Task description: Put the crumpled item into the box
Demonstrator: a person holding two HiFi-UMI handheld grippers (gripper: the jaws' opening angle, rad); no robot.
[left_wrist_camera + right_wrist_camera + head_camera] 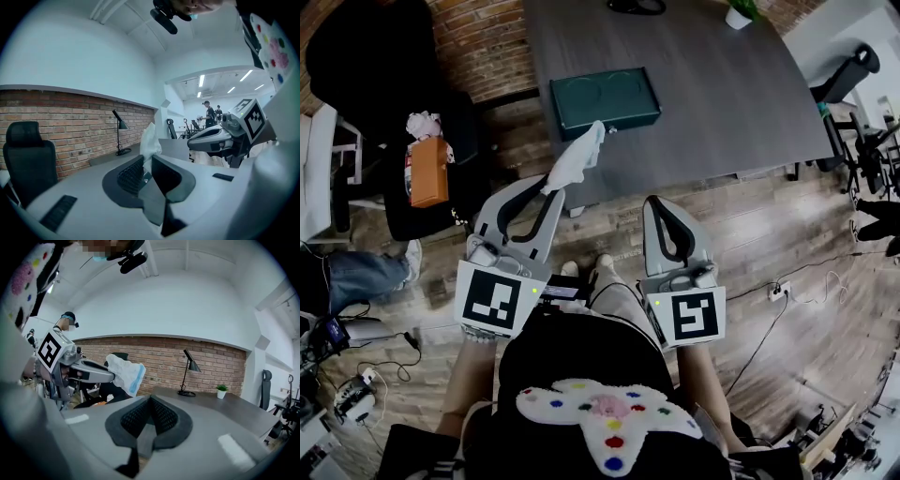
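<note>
A crumpled white item with a pale blue edge (577,156) sticks out of my left gripper (546,190), whose jaws are shut on its lower end. In the left gripper view the crumpled item (150,143) rises between the dark pads. It also shows in the right gripper view as the same crumpled item (124,371) at the tip of the left gripper (101,372). A dark green box (605,101) lies on the grey table (722,84), just beyond the item. My right gripper (661,208) is shut and holds nothing, level with the left, over the wooden floor before the table edge.
An orange box with a tissue on top (427,167) stands on a black seat at the left. A potted plant (739,12) and a desk lamp (188,373) sit at the table's far end. Office chairs (853,70) stand to the right; cables (787,291) lie on the floor.
</note>
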